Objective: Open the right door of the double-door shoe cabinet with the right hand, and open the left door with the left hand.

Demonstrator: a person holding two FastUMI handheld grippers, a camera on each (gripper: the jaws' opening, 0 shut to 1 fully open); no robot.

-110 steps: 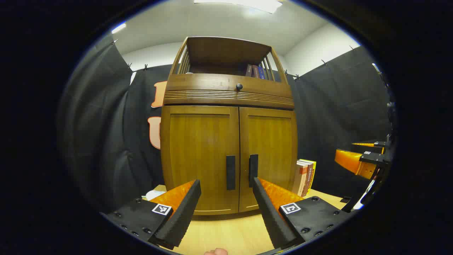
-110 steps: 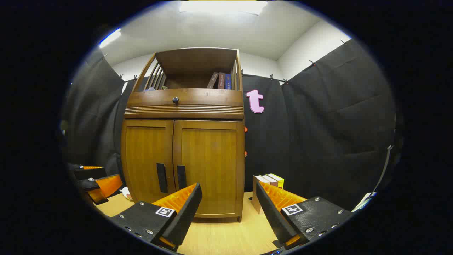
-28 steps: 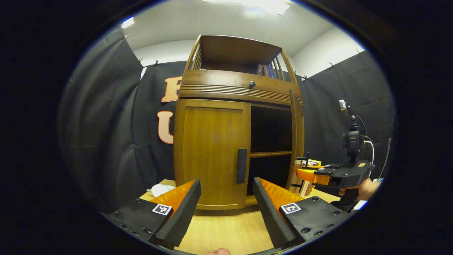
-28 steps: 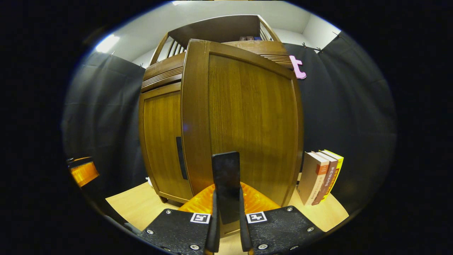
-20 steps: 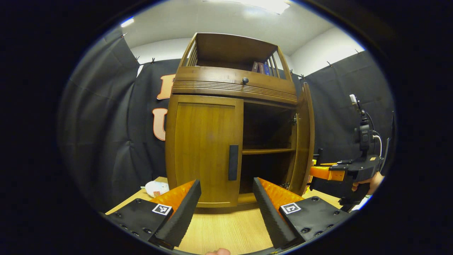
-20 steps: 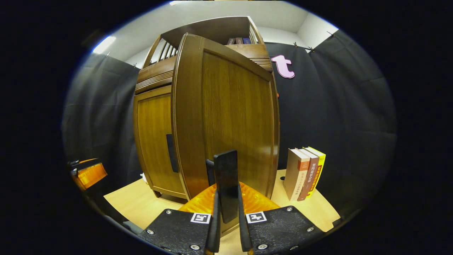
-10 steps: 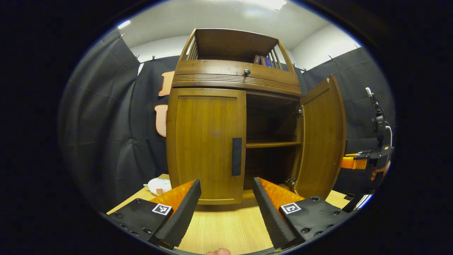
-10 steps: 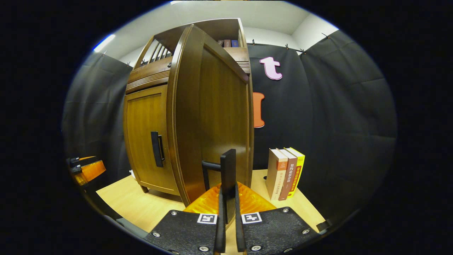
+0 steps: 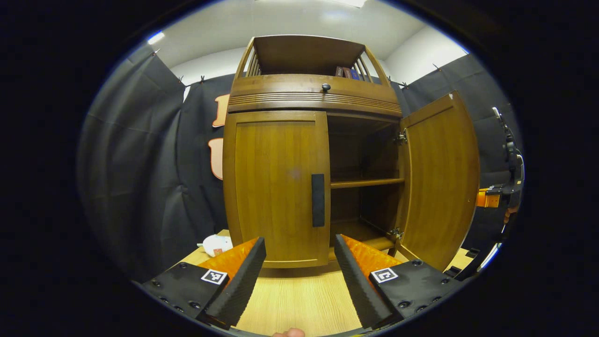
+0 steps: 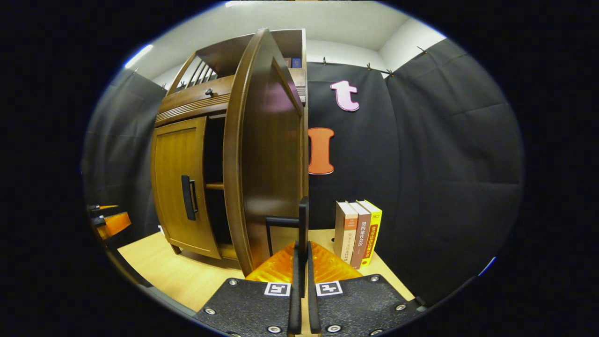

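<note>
The right gripper (image 10: 302, 262) was clamped on the open right door's handle (image 10: 303, 224); ahead of the wide-open, empty left gripper (image 9: 299, 262), the shut left door's handle (image 9: 318, 200) likely needed grasping next.

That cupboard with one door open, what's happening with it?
A person is opening the wooden shoe cabinet with two hand-held grippers. The right gripper is shut on the right door's handle, and the right door is swung wide open, showing a shelf inside. The left door is shut. The left gripper is open, in front of the left door's handle and not touching it.
</note>
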